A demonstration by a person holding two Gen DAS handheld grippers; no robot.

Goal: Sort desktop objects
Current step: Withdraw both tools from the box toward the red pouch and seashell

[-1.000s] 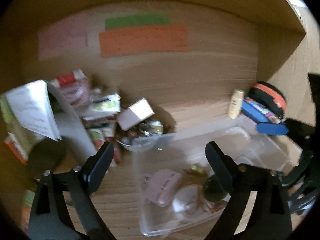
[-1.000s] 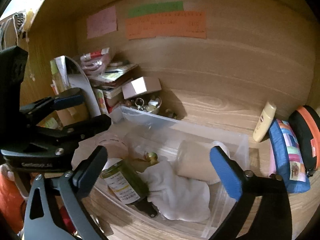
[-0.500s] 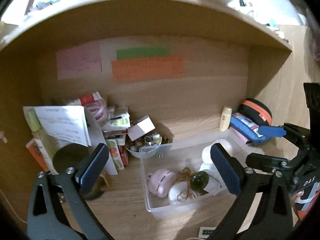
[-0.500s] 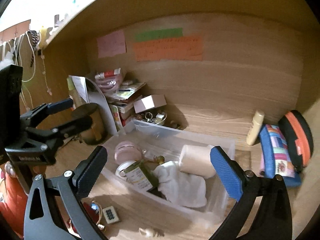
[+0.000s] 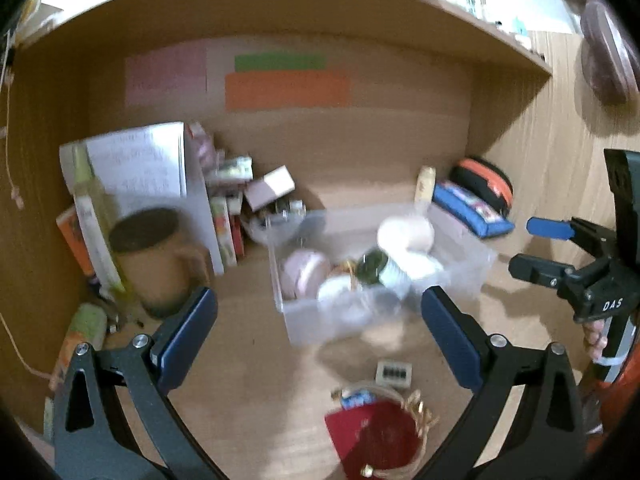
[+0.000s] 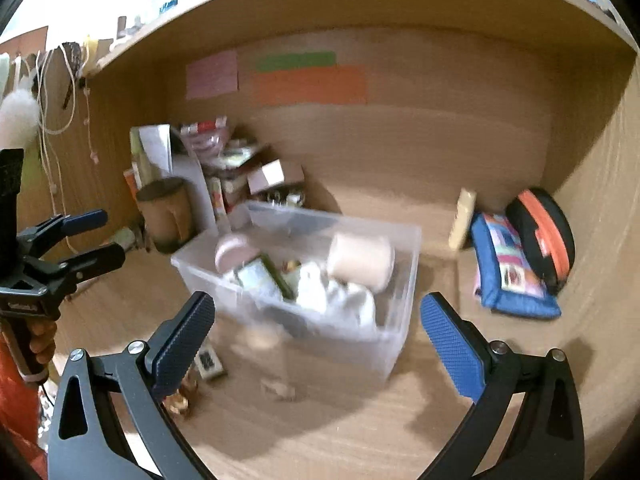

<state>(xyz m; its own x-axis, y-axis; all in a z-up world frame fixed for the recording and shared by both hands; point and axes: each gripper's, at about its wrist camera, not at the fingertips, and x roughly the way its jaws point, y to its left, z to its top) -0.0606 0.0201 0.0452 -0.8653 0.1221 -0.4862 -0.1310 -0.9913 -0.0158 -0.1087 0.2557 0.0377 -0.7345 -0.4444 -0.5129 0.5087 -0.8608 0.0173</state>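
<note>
Basically between picks: left claw (image 5: pixel 318 314) and right claw (image 6: pixel 316 316) both gape wide, holding nothing. The clear bin (image 6: pixel 400 320) sits just ahead of them; loose red pouch (image 5: pixel 374 438) lies below the left claw, probably the next grab.

open desk (image 6: pixel 320 432) in front of clear bin (image 6: pixel 394 340) | left blocked: brown mug (image 5: pixel 154 260); right: blue pouch (image 6: pixel 512 272) near wall

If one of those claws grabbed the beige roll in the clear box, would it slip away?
The beige roll lies on its side on a white cloth, so a nudge would probably roll it. It looks soft and light, so likely squashable. The clear box should stop it escaping.
</note>
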